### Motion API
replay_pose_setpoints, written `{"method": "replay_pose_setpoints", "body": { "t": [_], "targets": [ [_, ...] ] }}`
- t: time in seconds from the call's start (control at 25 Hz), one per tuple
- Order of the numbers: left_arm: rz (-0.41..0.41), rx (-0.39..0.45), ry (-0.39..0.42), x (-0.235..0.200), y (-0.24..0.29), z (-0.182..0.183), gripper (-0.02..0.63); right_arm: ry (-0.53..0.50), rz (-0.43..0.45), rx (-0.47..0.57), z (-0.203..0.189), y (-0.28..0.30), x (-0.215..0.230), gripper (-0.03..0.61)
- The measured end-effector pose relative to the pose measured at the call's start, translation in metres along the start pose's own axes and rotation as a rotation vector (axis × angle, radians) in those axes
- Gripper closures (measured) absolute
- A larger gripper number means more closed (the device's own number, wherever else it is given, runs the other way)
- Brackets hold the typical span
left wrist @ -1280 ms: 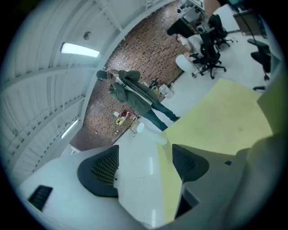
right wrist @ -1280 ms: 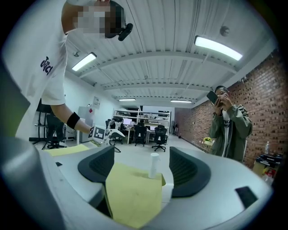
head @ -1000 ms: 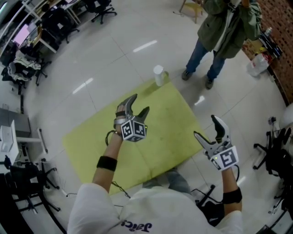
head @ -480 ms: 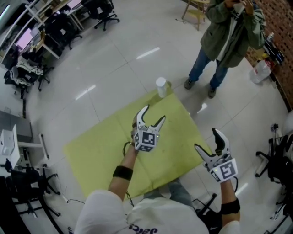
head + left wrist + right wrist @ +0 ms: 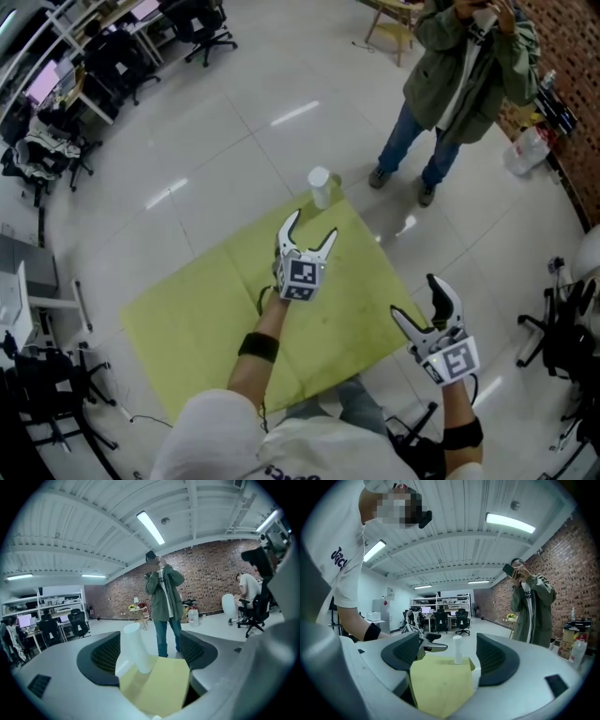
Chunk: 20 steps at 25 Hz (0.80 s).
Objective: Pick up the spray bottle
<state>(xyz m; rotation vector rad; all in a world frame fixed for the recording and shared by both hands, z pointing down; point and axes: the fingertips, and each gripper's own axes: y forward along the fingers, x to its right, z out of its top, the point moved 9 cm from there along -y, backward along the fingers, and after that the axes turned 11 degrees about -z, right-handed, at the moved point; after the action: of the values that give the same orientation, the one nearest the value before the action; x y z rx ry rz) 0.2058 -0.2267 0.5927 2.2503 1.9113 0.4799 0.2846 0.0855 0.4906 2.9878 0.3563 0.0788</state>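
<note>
The spray bottle [image 5: 320,187] is a tall white cylinder standing upright at the far corner of the yellow-green table [image 5: 202,300]. My left gripper [image 5: 309,230] hovers over the table just short of the bottle, open, with nothing between its fingers. In the left gripper view the bottle [image 5: 134,641] shows ahead between the open jaws of the left gripper [image 5: 150,657], apart from both pads. My right gripper [image 5: 417,302] is open and empty at the table's near right edge. From the right gripper [image 5: 450,662] view the bottle [image 5: 458,649] stands far off, beyond the left gripper [image 5: 427,645].
A person in a green coat [image 5: 461,75] stands on the floor just beyond the table's far corner. Desks and office chairs [image 5: 112,47] fill the upper left. A black chair [image 5: 562,323] stands at the right, a wooden stool [image 5: 394,19] at the top.
My left gripper has moved forward across the table toward the bottle and rolled upright, staying open. The right gripper has barely shifted.
</note>
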Motion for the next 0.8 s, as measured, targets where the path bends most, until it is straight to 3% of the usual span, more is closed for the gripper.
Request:
{"method": "replay_pose_setpoints", "body": {
  "t": [0.48,0.8],
  "targets": [
    [0.028,-0.037,-0.150,-0.035,0.089,-0.028,0.170,0.013,-0.017,-0.036,-0.011,-0.002,0.011,0.187],
    [0.028,-0.095,-0.221,-0.055,0.126,-0.051,0.169,0.008,-0.063,-0.034,-0.006,-0.010,0.016,0.187]
  ]
}}
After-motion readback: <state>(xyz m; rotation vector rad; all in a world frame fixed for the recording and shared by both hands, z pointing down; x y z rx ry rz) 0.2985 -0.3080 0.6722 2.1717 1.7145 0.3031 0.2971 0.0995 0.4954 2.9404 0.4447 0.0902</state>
